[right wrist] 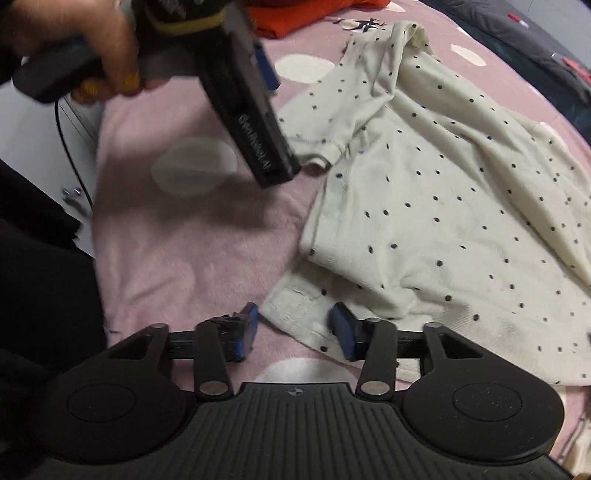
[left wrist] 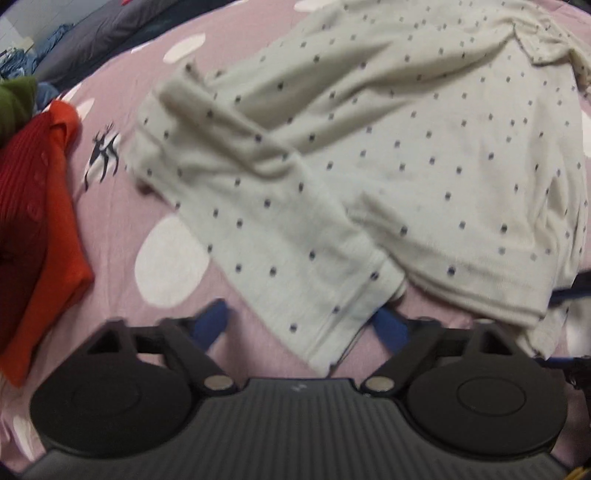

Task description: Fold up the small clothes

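Observation:
A cream top with dark dots (left wrist: pixel 388 147) lies spread and creased on the pink bedspread (left wrist: pixel 110 229). One sleeve reaches toward the camera, and its cuff (left wrist: pixel 325 317) lies between the blue fingers of my left gripper (left wrist: pixel 299 325), which stands open and does not pinch it. In the right wrist view the same top (right wrist: pixel 443 192) lies to the right. Its near hem corner (right wrist: pixel 299 325) rests flat between the pads of my right gripper (right wrist: pixel 295 328), also open. A hand (right wrist: pixel 81 33) holds the left gripper above the sleeve, with one blue finger (right wrist: pixel 266 70) showing.
A stack of folded red and orange clothes (left wrist: pixel 40 229) sits at the left, with a green cloth (left wrist: pixel 14 99) behind it. A grey duvet (left wrist: pixel 110 33) borders the far side. White furniture (right wrist: pixel 74 155) and the person's dark clothing (right wrist: pixel 37 295) are beside the bed.

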Action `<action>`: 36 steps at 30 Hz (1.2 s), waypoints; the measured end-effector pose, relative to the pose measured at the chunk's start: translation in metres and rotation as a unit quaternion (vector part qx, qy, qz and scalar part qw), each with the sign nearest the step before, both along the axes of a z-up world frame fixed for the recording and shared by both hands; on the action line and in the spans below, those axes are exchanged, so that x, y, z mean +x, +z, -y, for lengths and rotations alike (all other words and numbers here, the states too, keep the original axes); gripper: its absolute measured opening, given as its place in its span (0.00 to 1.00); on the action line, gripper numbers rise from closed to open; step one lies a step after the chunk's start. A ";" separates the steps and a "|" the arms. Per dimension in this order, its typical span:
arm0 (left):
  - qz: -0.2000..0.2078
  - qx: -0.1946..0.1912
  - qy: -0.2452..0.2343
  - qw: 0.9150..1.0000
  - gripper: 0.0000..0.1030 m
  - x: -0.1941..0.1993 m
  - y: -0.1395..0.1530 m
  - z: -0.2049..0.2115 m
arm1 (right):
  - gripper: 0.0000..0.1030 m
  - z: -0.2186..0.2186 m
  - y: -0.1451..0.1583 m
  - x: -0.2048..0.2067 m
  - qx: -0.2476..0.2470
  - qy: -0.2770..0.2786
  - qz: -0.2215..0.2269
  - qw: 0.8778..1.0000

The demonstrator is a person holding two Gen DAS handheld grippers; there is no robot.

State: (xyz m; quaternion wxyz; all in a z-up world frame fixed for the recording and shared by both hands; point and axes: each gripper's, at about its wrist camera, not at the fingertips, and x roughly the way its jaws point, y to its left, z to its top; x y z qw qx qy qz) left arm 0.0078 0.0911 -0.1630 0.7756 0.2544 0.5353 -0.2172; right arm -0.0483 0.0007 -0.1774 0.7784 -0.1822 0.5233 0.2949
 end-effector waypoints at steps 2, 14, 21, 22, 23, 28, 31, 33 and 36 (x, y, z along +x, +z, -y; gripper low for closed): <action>0.011 0.008 0.003 1.000 0.03 0.008 0.008 0.003 | 0.19 0.005 0.003 -0.002 -0.009 -0.017 0.014 1.000; 0.140 0.042 0.193 0.970 0.26 0.118 0.071 -0.083 | 0.06 0.116 0.070 -0.073 0.101 -0.116 -0.100 0.983; 0.110 -0.060 0.040 0.991 0.86 0.056 0.089 -0.043 | 0.06 0.154 0.067 -0.114 0.031 -0.166 -0.137 0.976; 0.092 -0.076 0.009 0.993 0.86 0.045 0.088 -0.037 | 0.06 0.158 0.068 -0.117 0.026 -0.172 -0.139 0.975; 0.067 -0.084 -0.015 0.994 0.85 0.035 0.083 -0.032 | 0.06 0.163 0.068 -0.120 0.025 -0.181 -0.140 0.973; -0.001 -0.071 -0.001 0.998 0.74 0.017 0.039 -0.024 | 0.05 0.172 0.066 -0.126 0.003 -0.211 -0.141 0.967; -0.043 -0.144 0.116 0.982 0.72 0.037 0.018 -0.049 | 0.05 0.173 0.062 -0.126 0.005 -0.232 -0.135 0.963; -0.008 -0.183 0.170 0.968 0.72 0.045 0.014 -0.063 | 0.05 0.172 0.060 -0.126 0.005 -0.237 -0.133 0.962; -0.029 -0.179 0.168 0.969 0.67 0.062 0.002 -0.053 | 0.05 0.166 0.058 -0.122 0.003 -0.233 -0.135 0.963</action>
